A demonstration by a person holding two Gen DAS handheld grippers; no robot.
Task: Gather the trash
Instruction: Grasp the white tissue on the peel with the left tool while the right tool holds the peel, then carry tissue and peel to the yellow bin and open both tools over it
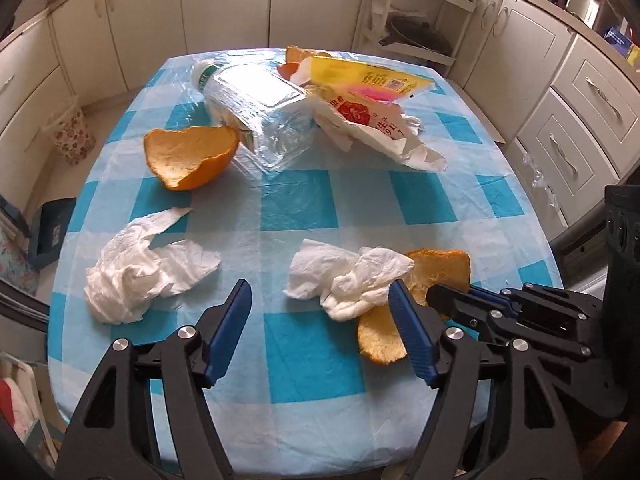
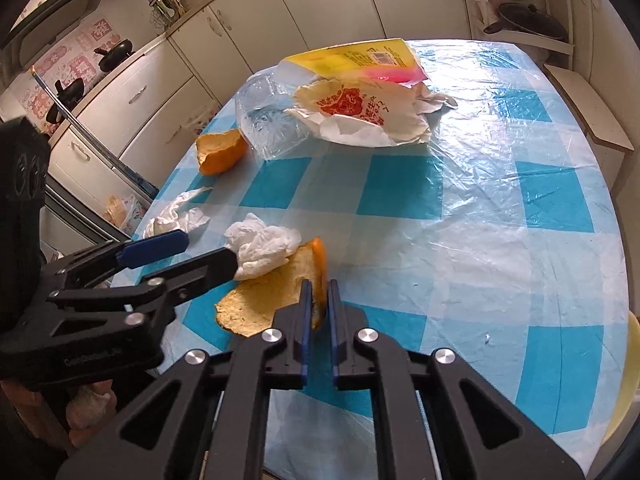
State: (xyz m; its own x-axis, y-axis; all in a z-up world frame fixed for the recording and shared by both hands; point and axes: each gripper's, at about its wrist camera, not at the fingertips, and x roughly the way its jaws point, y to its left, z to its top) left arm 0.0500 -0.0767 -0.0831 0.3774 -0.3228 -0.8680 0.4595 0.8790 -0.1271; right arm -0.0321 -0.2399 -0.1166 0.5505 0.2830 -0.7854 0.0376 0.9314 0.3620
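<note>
Trash lies scattered over the checked tablecloth [image 1: 296,208]: a near orange peel [image 2: 260,300], a crumpled tissue [image 2: 264,250] resting partly on it, a second tissue [image 1: 140,272] further left, another peel [image 1: 188,158], a clear plastic bottle [image 1: 260,112] on its side and a printed paper wrapper [image 1: 368,120] at the far end.

Right gripper [image 2: 318,300]: fingers nearly pressed together, pinching the upturned edge of the near peel. Left gripper [image 1: 320,300]: fingers spread wide and holding nothing, with the right-hand fingertip touching or just beside the crumpled tissue.

Step in hand, as judged: lift the near peel clear.

1. Keep the pinch firm; the peel is thin and curved and may slip or tear at the rim.
2. Raise slowly. The tissue overlaps the peel and may be dragged or dropped.
3. Close the left fingers around the tissue, centring it between the pads first.
4. Avoid snagging the thin plastic cloth beneath.

No bin shows clearly in either view.
</note>
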